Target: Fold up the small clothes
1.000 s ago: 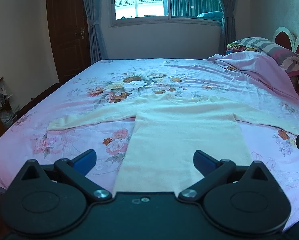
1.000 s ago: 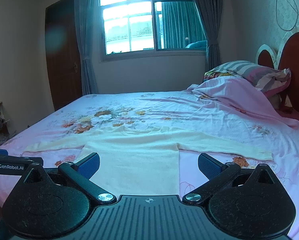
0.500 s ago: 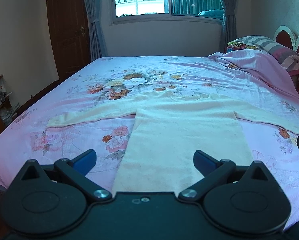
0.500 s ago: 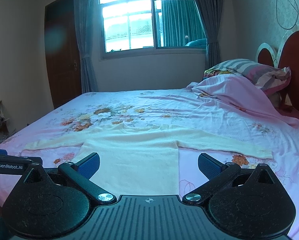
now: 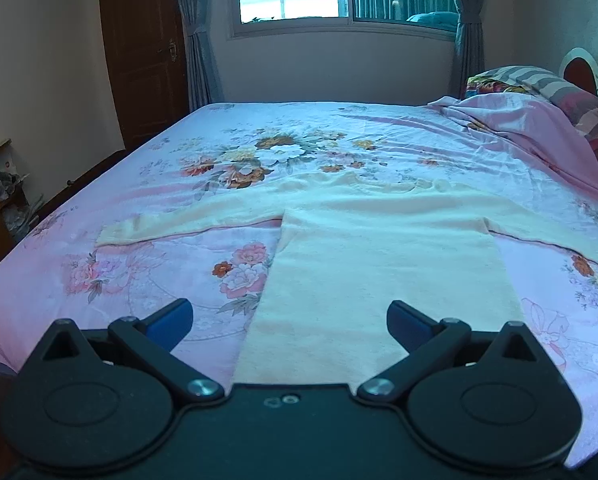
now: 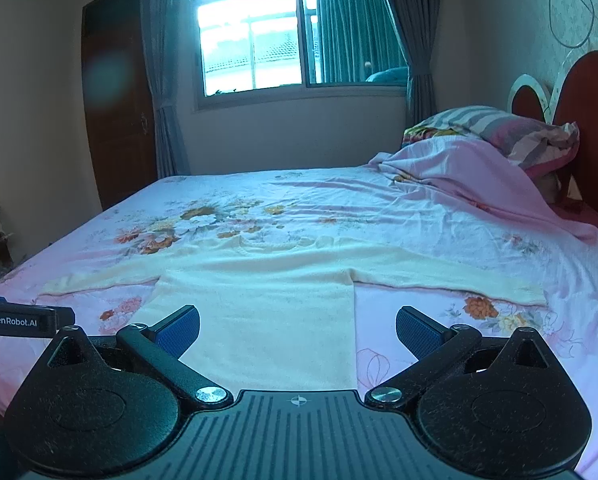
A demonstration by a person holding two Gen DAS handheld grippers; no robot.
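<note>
Sweater (image 5: 379,264) lies flat on the bed (image 5: 147,264), sleeves spread, hem nearest me. My left claw (image 5: 289,316) and right claw (image 6: 297,326) hover above the hem, both wide and empty. Risk, as I judge it: pinching the sheet along with the knit, dragging both and skewing the fold.

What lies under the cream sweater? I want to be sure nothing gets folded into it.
The cream sweater lies flat on the pink floral bedsheet, which shows all around it. No bump shows, but anything thin beneath it would be hidden.
</note>
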